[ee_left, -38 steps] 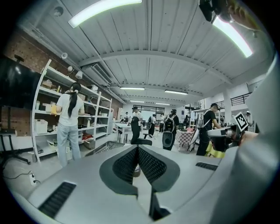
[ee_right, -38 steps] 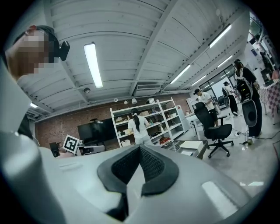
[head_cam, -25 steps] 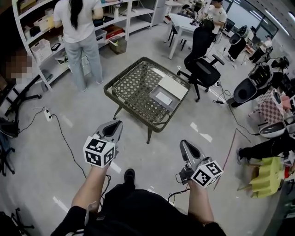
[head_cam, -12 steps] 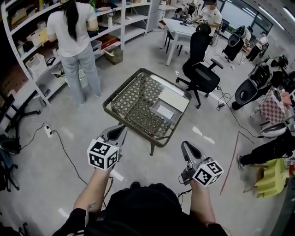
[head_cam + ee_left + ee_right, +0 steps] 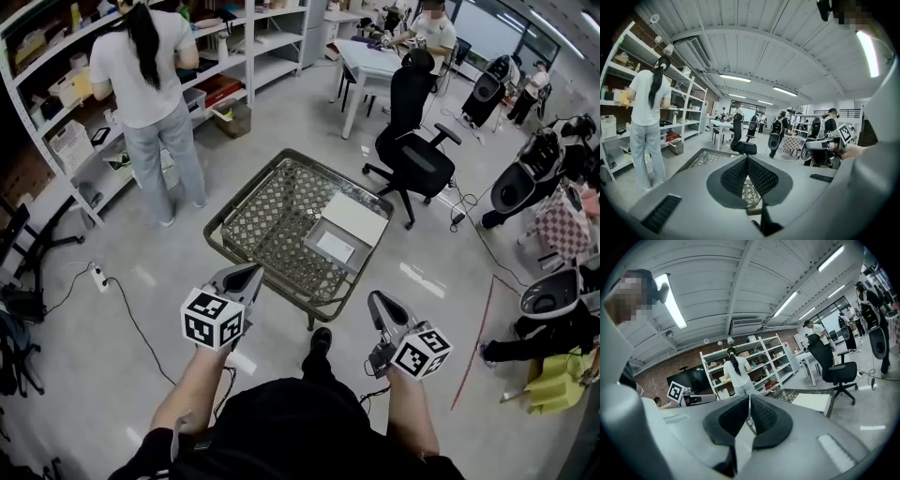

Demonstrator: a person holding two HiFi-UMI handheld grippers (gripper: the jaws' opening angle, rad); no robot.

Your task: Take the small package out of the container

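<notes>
Nearest, the left gripper [image 5: 250, 273] and right gripper [image 5: 374, 299] hover just short of the wicker desk [image 5: 272, 211], both with jaws pressed together and empty. On the desk's right half sits the grey container [image 5: 321, 228], the small package [image 5: 335, 247] lying flat inside. Unless the jaws open first, they would likely shove the package or snag the container wall.

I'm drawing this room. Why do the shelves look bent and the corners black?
Left gripper view: wide lens bows the white metal shelves, blackens corners; right gripper view: same, plus glare from the long ceiling lamp; head view: milder bending.
</notes>
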